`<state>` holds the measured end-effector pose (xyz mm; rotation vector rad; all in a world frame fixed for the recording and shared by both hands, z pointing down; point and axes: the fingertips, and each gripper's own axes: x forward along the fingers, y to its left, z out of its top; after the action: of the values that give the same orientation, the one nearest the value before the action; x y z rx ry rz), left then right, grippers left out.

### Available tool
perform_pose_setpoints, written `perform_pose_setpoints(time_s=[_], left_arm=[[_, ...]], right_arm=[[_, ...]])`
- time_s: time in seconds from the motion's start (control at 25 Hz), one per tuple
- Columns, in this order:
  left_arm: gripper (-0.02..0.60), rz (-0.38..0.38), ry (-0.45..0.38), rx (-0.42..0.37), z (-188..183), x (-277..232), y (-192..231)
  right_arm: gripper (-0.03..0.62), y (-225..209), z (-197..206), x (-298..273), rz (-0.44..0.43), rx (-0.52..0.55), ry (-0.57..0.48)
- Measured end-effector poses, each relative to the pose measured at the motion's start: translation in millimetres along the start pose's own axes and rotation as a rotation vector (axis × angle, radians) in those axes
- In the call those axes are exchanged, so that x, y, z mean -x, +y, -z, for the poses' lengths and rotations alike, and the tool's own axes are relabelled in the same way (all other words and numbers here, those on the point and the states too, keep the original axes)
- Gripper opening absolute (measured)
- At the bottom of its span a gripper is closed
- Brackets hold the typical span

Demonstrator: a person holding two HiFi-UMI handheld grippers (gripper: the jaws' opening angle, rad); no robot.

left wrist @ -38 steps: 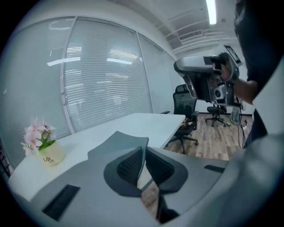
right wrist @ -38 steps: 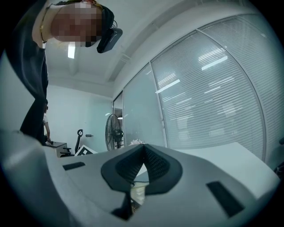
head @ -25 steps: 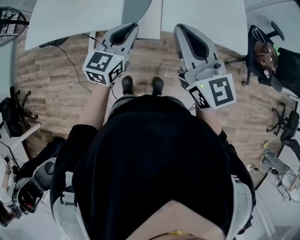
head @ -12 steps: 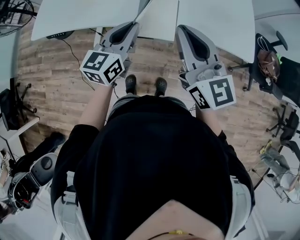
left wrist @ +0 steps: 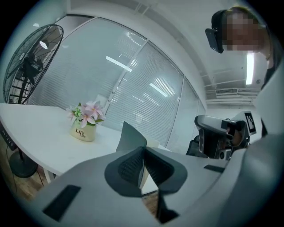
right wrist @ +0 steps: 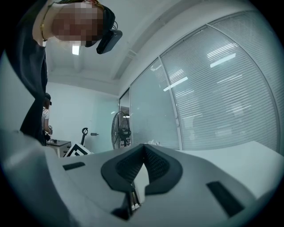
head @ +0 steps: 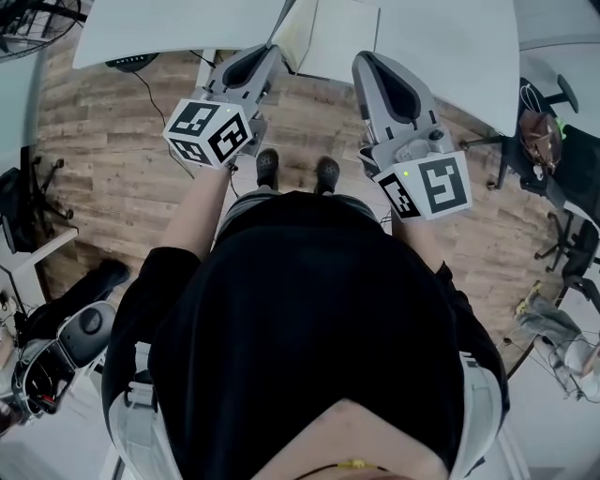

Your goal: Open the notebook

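One notebook (head: 337, 37) on table (head: 169, 28), just ahead of left claw (head: 267, 53)

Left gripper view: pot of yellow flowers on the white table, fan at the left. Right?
No. The flowers in the pot are pink, not yellow; the left gripper view shows it. The pot does stand on the white table, with the fan at the left.

- The notebook (head: 342, 42) is cut off by the top edge of the head view.
- Its raised cover (left wrist: 132, 136) is partly hidden behind the left gripper (left wrist: 143, 150).
- The fan (head: 28, 23) is cut off too.
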<state>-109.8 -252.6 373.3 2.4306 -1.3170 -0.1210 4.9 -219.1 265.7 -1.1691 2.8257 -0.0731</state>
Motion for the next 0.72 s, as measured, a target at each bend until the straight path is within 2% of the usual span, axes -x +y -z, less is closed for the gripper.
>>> perform_pose_setpoints(time_s=[0.72], left_arm=[[0.028, -0.039, 0.031, 0.066, 13, 25, 55]], right_arm=[[0.005, 30, 9, -38, -0.016, 0.014, 0.028]])
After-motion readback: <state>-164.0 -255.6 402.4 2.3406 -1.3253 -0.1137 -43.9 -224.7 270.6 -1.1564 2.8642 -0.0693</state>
